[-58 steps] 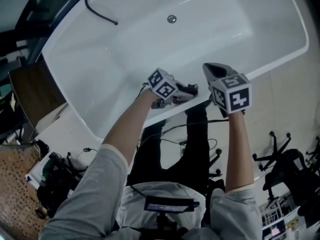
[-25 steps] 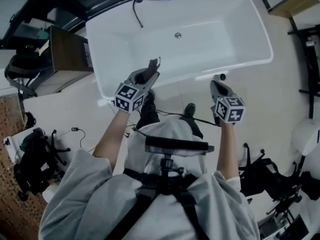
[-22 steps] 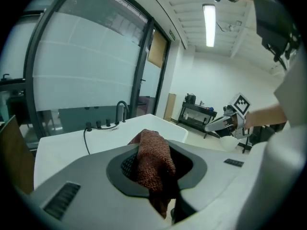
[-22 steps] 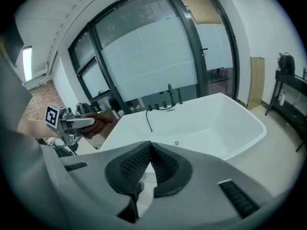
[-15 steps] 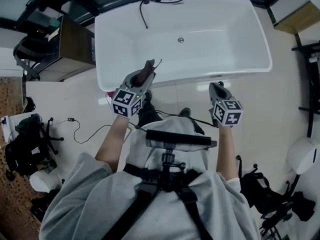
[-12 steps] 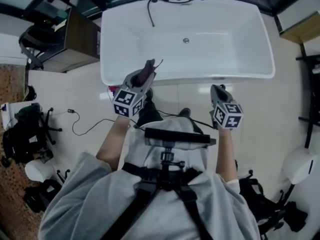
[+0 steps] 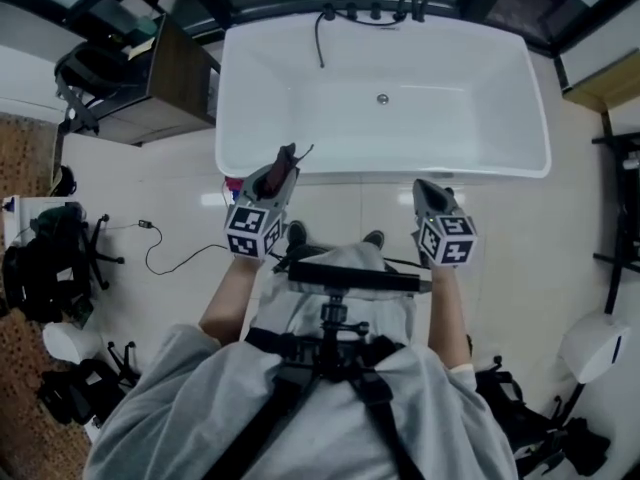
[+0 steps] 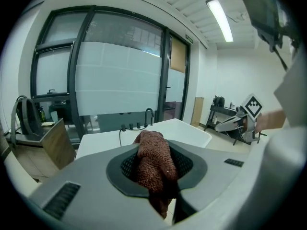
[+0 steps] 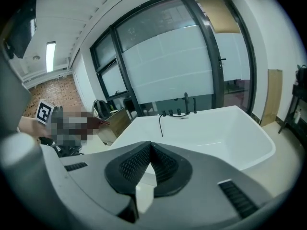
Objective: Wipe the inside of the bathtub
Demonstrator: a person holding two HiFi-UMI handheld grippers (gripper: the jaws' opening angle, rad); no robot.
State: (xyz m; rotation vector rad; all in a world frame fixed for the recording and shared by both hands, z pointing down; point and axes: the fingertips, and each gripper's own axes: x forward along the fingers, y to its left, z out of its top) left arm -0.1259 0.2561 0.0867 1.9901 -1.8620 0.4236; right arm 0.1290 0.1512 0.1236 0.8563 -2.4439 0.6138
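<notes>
The white bathtub [image 7: 500, 118] lies across the top of the head view, with its drain [image 7: 382, 99] in the middle. My left gripper [image 7: 287, 158] hangs just in front of the near rim, shut on a reddish-brown cloth [image 7: 286, 157]. In the left gripper view the cloth [image 8: 154, 164] bulges up between the pads, with the tub [image 8: 187, 128] behind it. My right gripper [image 7: 420, 184] is over the floor in front of the rim. In the right gripper view its jaws [image 9: 150, 150] meet at the tips with nothing between them, and the tub [image 9: 225, 133] lies ahead.
Black taps [image 7: 375, 13] and a hose [image 7: 321, 40] sit at the tub's far rim. A wooden cabinet [image 7: 175, 83] stands left of the tub. Cables [image 7: 170, 258] and chair bases [image 7: 60, 268] lie on the floor at left. The person's feet [image 7: 297, 233] stand near the rim.
The person has stood up and stepped back from the tub. Both grippers have drawn back from the tub rim to over the floor. The cloth stays in the left gripper.
</notes>
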